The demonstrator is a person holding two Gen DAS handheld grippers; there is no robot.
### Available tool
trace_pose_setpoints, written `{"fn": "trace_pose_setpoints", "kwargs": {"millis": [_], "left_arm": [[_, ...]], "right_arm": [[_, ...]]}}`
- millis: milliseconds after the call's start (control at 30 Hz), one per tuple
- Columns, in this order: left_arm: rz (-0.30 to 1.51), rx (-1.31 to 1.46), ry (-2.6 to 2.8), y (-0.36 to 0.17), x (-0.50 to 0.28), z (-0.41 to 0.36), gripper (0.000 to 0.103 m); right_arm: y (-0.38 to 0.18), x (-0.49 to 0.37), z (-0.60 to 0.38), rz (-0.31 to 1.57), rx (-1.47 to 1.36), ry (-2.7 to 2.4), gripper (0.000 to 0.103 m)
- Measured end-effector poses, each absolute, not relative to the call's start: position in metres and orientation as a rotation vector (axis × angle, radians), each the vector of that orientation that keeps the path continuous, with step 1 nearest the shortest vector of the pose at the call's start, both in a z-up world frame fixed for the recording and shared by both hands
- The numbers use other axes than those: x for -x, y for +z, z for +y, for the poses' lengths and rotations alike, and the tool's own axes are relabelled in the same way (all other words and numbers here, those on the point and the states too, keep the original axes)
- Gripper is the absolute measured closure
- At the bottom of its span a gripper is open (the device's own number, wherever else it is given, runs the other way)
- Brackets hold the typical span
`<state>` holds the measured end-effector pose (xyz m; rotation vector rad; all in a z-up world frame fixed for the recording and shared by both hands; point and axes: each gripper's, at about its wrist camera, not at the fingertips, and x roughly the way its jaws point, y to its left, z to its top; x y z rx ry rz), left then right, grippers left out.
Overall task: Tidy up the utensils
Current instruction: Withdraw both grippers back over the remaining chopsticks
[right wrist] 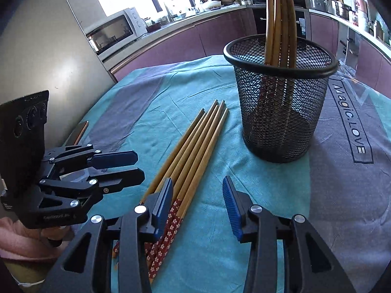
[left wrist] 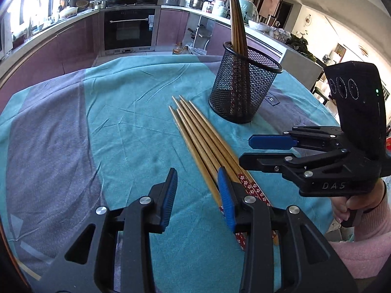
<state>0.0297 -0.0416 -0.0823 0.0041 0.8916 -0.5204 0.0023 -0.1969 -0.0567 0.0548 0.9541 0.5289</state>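
Note:
Several wooden chopsticks (left wrist: 205, 136) with red flowered handles lie bundled on the teal cloth, tips toward a black mesh holder (left wrist: 242, 85). The holder stands upright with several chopsticks (left wrist: 236, 22) in it. My left gripper (left wrist: 198, 190) is open and empty, its right finger over the bundle's handle end. My right gripper (left wrist: 246, 151) is open and empty, just right of the bundle. In the right wrist view the bundle (right wrist: 193, 151) lies left of centre, the holder (right wrist: 281, 95) stands behind it, my right gripper (right wrist: 198, 195) is open, and my left gripper (right wrist: 136, 168) is open at left.
The table is covered by a teal and grey cloth (left wrist: 97, 122) with printed lettering (right wrist: 349, 119). Purple kitchen cabinets and an oven (left wrist: 129, 29) stand behind. A microwave (right wrist: 112, 31) sits on the far counter. The table edge runs near the holder.

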Motion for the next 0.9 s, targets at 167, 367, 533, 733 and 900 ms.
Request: {"fn": "trace_pose_setpoints", "kwargs": {"millis": [167,367,533,733,900], "left_arm": [[0.914,-0.023,-0.513,-0.084,-0.038,-0.049,0.069],[0.951,-0.041,-0.501,-0.092,-0.048,-0.057,0.071],[0.95,-0.053,-0.497,-0.093,-0.05,-0.058,0.073],[0.955,-0.048,-0.502,-0.093,-0.05,-0.056,0.081],[0.959,-0.048,-0.492,-0.093,-0.052,-0.053,0.08]], "right_arm": [[-0.061,-0.009,-0.188,0.964,-0.041,0.506,0.064],[-0.066,-0.01,-0.185,0.971,-0.014,0.494,0.066],[-0.067,-0.013,-0.18,0.971,0.0,0.484,0.071],[-0.066,-0.012,-0.191,0.979,0.0,0.478,0.076],[-0.065,-0.013,-0.189,0.98,0.016,0.466,0.076]]}}
